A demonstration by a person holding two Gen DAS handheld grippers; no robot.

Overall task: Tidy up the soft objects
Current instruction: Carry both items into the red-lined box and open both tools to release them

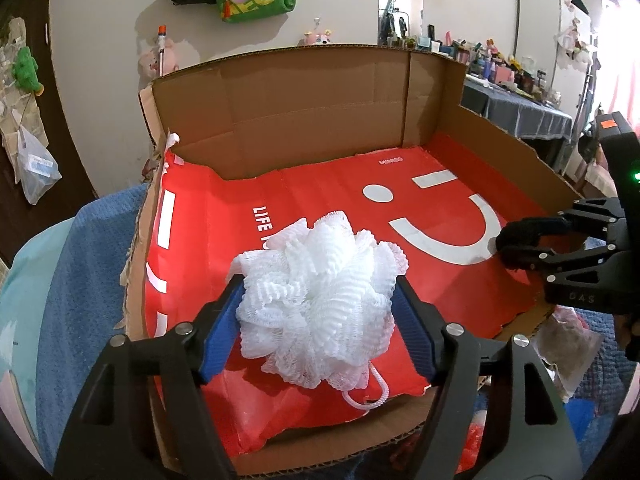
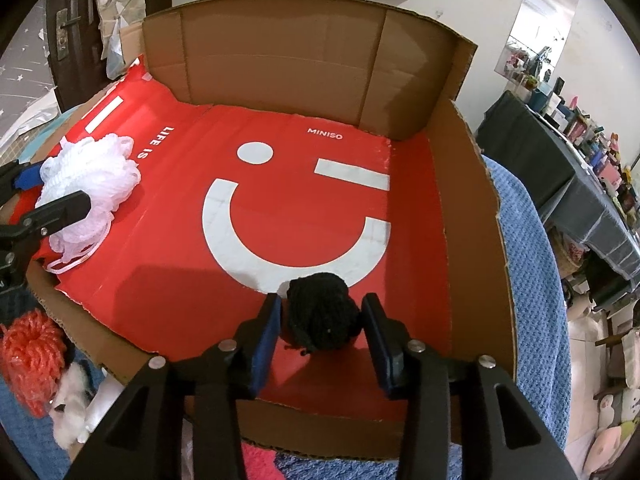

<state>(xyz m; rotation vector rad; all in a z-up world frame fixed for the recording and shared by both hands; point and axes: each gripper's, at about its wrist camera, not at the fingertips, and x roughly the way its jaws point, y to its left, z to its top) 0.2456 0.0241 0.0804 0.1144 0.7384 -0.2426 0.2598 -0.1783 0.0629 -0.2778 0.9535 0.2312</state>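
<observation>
Cardboard box (image 1: 312, 120), open-topped with its near wall low, holds a red bag (image 1: 320, 208) laid flat as a liner; the bag shows a white smiley mark and the word "MINISO" in the right wrist view.

Left gripper (image 1: 320, 300): its jaws stand moderately wide and press against both sides of a white mesh bath pouf (image 1: 316, 304). The pouf rests on the red bag at the box's left near corner, its white cord loop (image 1: 372, 396) trailing toward the front edge. Blue pads (image 1: 412, 332) line the fingers and touch the mesh on each flank.

Right gripper (image 2: 322, 320): its jaws stand at a narrower gap around a black yarn ball (image 2: 322, 312), which sits on the red bag near the front right of the box, at the lower edge of the smile curve. The right pad appears to touch the ball; whether the left pad touches or sits just beside it cannot be told.

The 2 soft items lie well apart, the pouf left, the ball right.

Outside the box, at its left front corner in the right wrist view, lie a red mesh pouf (image 2: 30, 356) and a white plush item (image 2: 72, 412). A blue knitted blanket (image 2: 532, 280) lies under and beside the box.
</observation>
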